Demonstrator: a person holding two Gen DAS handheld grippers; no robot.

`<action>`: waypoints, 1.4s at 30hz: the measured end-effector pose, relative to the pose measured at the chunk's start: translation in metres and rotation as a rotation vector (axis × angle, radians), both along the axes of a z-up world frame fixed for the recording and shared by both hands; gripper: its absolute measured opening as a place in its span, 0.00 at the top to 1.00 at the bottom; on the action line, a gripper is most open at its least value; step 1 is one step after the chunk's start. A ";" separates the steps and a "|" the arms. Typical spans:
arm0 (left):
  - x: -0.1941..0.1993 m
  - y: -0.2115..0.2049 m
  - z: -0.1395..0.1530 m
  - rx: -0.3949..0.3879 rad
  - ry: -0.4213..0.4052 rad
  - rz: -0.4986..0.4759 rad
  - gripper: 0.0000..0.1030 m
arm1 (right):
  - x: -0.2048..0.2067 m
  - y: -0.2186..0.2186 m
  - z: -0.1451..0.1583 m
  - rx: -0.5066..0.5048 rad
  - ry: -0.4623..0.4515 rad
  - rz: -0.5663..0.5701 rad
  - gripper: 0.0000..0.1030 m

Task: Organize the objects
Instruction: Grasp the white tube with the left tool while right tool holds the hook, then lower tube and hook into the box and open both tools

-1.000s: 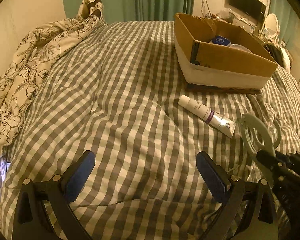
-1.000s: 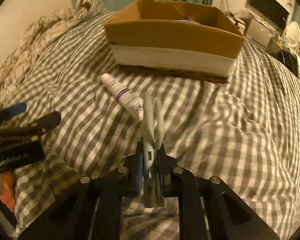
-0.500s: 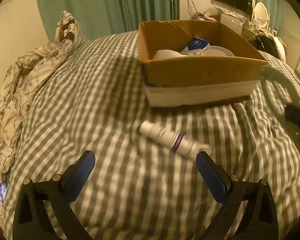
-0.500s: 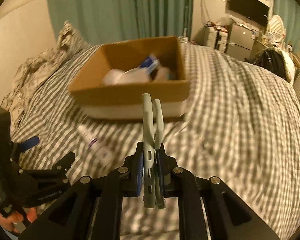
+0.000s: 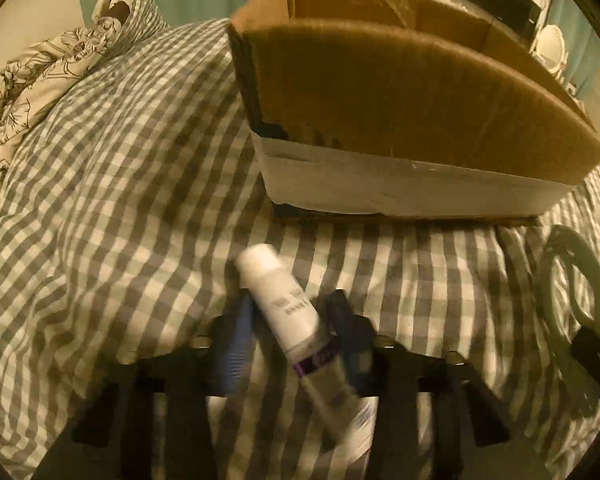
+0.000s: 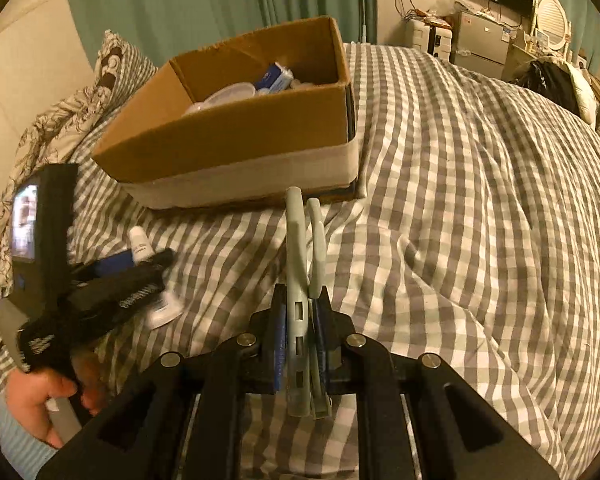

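My left gripper (image 5: 288,320) squeezes a white tube (image 5: 290,312) just above the checked blanket (image 5: 120,200), near the box (image 5: 400,120). My right gripper (image 6: 302,328) is clamped tight on a pale green ring (image 6: 302,240).

A white squeeze tube with a purple band (image 5: 296,328) lies slanted on the bedspread just before the open brown cardboard box (image 5: 412,96), cap toward it.
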State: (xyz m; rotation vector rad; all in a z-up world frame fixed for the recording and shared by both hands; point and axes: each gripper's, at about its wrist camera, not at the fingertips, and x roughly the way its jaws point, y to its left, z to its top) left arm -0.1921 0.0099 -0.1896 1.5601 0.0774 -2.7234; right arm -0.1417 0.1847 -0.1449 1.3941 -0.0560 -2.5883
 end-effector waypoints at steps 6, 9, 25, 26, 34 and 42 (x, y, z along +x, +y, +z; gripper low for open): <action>0.023 -0.011 0.018 0.049 -0.022 -0.021 0.78 | 0.010 -0.002 0.009 0.009 0.032 -0.007 0.89; 0.039 -0.012 0.035 0.047 0.006 -0.031 0.78 | 0.018 -0.005 0.017 0.018 0.052 -0.004 0.89; 0.069 0.012 0.175 0.022 0.267 -0.159 0.78 | 0.040 -0.012 0.122 -0.022 0.240 0.015 0.89; 0.064 0.014 0.184 0.025 0.282 -0.166 0.78 | 0.036 -0.014 0.131 -0.019 0.256 0.016 0.89; 0.010 0.029 0.217 0.019 0.338 -0.189 0.78 | -0.019 -0.022 0.173 -0.031 0.317 0.045 0.89; -0.064 0.037 0.203 0.021 0.309 -0.174 0.78 | -0.095 -0.025 0.160 -0.035 0.287 0.037 0.89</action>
